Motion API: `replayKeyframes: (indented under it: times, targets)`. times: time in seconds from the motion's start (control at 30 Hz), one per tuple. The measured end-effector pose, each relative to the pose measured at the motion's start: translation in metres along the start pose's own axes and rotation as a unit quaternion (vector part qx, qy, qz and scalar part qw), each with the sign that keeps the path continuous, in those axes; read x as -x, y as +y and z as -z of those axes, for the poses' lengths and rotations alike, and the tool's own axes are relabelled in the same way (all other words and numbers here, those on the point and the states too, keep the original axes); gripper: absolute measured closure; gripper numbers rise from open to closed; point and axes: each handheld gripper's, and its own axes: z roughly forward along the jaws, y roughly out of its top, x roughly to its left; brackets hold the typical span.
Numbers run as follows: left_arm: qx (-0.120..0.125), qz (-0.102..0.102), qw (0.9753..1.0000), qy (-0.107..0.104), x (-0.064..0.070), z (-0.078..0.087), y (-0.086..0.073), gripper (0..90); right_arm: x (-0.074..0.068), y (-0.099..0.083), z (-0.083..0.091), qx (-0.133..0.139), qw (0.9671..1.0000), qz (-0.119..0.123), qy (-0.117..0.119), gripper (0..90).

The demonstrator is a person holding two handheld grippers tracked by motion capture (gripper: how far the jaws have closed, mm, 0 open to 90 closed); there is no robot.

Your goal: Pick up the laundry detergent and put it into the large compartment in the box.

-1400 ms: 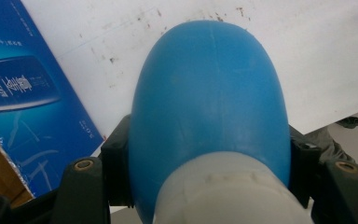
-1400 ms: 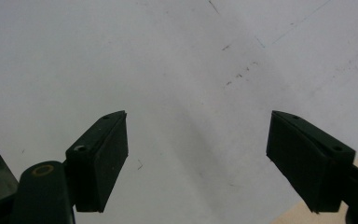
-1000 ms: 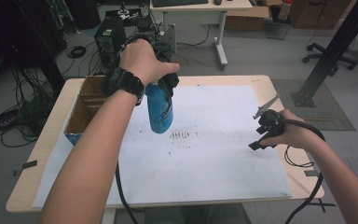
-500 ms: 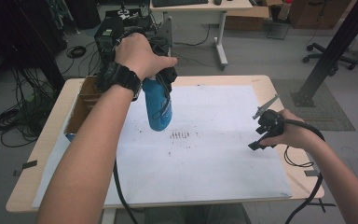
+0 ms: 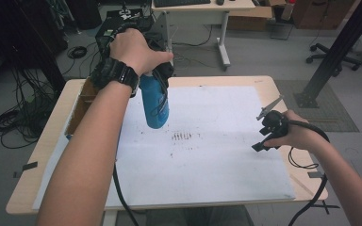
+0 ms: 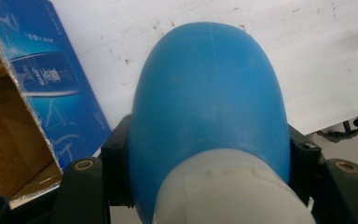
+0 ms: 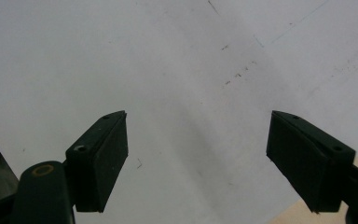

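While our left gripper [image 5: 162, 75] pinches the blue bottle [image 5: 154, 104] aloft at eleven o'clock, right gripper [image 7: 196, 158] jaws spread idle, its rounded body could slip free.

A blue bottle [image 5: 154, 104] with a white cap end [image 6: 233, 191] hangs upright, upper left of centre in the high view, above the white sheet [image 5: 217, 155].
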Motion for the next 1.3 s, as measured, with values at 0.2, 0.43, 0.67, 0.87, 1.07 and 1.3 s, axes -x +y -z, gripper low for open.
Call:
replayKeyframes:
  times: [0.2,0.43,0.67,0.87,1.07,1.3]
  targets:
    - [0.003,0.013,0.9999,-0.003,-0.009,0.003,-0.001,37.3,0.001,-0.001,-0.001,-0.002,1.0,-0.001,0.001,20.8]
    - [0.005,0.027,0.9996,0.006,-0.019,0.007,-0.002,37.3,0.001,-0.001,-0.001,-0.002,1.0,-0.002,0.001,20.8]
    - [0.005,0.044,0.999,0.004,-0.034,0.01,-0.005,37.3,0.002,-0.002,-0.002,-0.003,1.0,-0.003,0.002,20.8]
    - [0.01,0.053,0.9985,0.004,-0.045,0.013,-0.008,37.3,0.002,-0.002,-0.002,-0.004,1.0,-0.004,0.002,20.8]
    - [0.012,0.063,0.9979,0.006,-0.052,0.014,-0.011,37.3,0.002,-0.001,-0.003,-0.005,1.0,-0.005,0.002,20.8]
    - [0.018,0.082,0.9965,0.005,-0.066,0.016,-0.015,37.3,0.003,-0.002,-0.004,-0.006,1.0,-0.006,0.002,20.9]
